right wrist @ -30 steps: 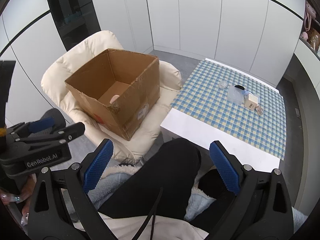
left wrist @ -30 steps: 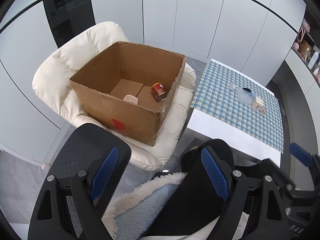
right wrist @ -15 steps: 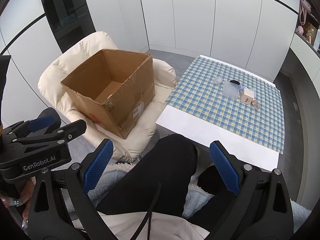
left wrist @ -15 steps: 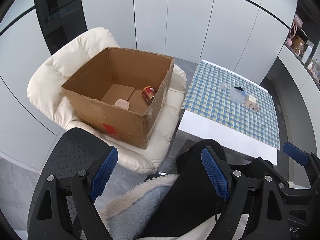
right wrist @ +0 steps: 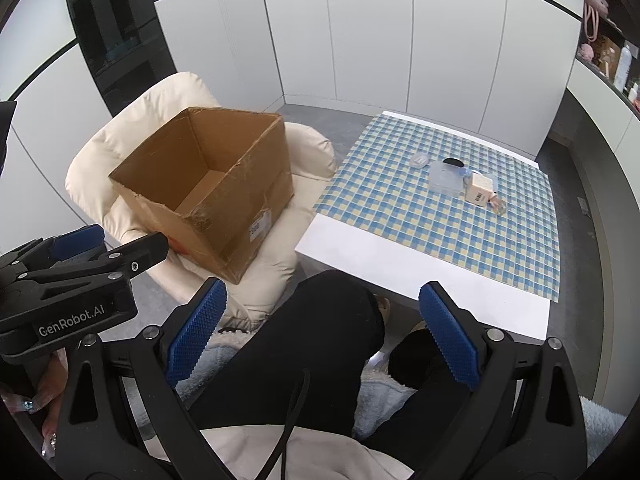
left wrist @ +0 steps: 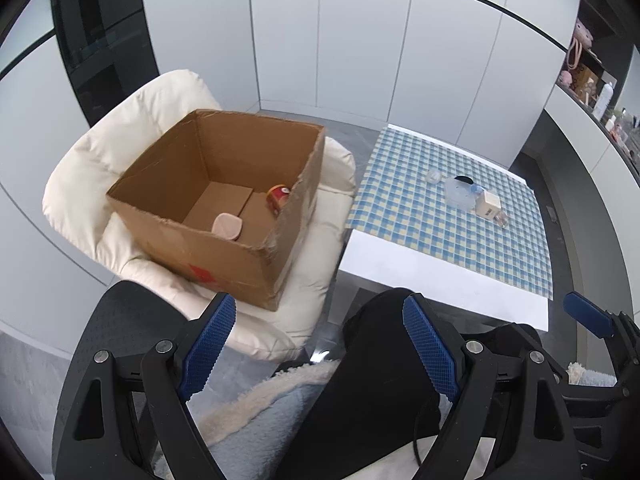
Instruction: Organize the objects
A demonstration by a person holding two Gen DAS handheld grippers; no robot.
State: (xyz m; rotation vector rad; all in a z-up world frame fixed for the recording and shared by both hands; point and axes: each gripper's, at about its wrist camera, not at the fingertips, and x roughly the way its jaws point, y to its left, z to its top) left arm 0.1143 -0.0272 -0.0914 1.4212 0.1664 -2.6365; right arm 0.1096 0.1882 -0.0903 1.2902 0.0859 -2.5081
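- The left gripper (left wrist: 318,338) hangs over the person's lap with its jaws spread wide and nothing between the blue pads.
- The right gripper (right wrist: 322,328) is the same: jaws wide apart, empty, above the black trouser legs (right wrist: 320,340).
- On the left, an open cardboard box (left wrist: 224,208) sits on a cream padded chair (left wrist: 132,128).
- Inside the box, a red can (left wrist: 279,197) lies on its side against the right wall, and a pale pink object (left wrist: 227,227) rests near the front wall.
- To the right stands a low white table (left wrist: 420,276) under a blue checked cloth (left wrist: 420,208).
- At the far right of the cloth there is a small cluster: a clear plastic container (left wrist: 459,193), a small cream carton (left wrist: 487,204) touching it, and a tiny clear piece (left wrist: 433,176) just to the left.
- A dark round thing (left wrist: 463,179) sits just behind the container; what it is, cannot tell.
- In the right wrist view the left gripper's body shows at the left edge, held by a hand (right wrist: 40,396).
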